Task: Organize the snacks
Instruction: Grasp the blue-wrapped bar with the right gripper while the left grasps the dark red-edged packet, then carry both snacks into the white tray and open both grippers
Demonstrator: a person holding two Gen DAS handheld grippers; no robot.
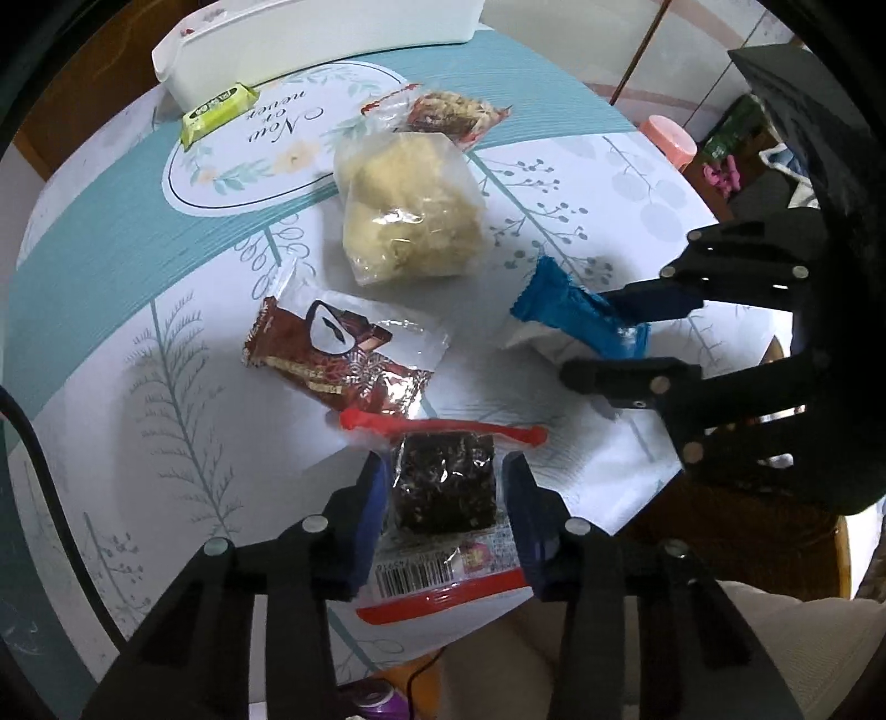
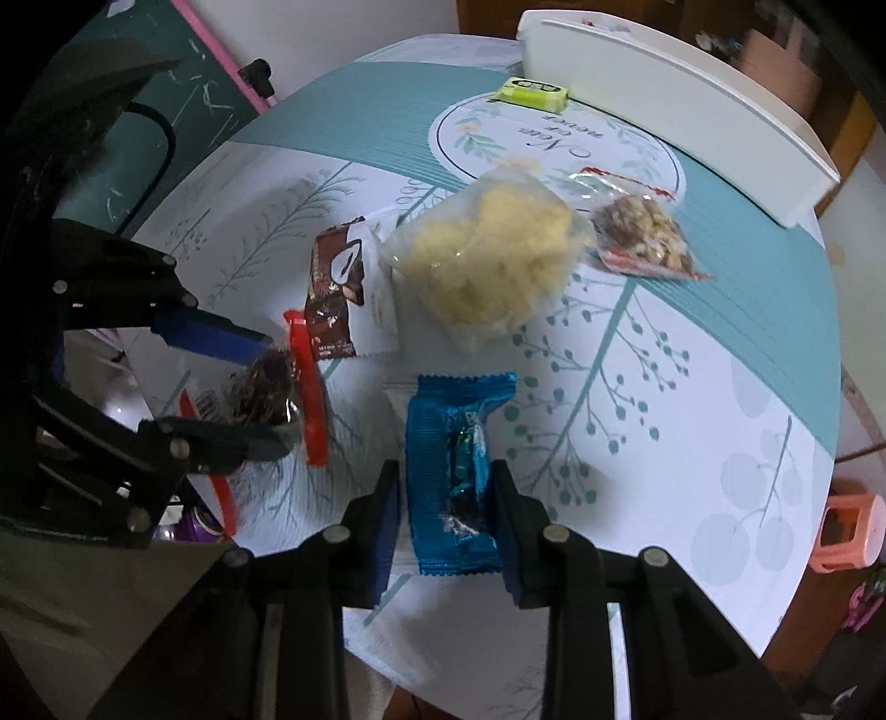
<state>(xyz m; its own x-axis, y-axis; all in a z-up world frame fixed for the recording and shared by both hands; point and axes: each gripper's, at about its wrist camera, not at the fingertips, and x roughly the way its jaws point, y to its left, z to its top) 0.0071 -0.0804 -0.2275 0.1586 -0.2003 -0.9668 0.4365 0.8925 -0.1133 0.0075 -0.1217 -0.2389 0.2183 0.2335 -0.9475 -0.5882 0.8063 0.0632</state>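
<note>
Left gripper (image 1: pixel 443 493) clamps dark snack packet (image 1: pixel 443 487); right gripper (image 2: pixel 446 498) clamps blue wrapper (image 2: pixel 448 471).
Both look light, crinkly, slippery (film sleeves); mid-body grips seem safest.

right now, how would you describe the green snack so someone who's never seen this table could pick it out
Start at the long white tray at the far edge of the round table. The green snack lies on the tablecloth right against the tray's front wall, beside the oval printed with lettering. It is the only lime-green bar; the other packets sit nearer, and are clear, brown, blue or red-edged.
</note>
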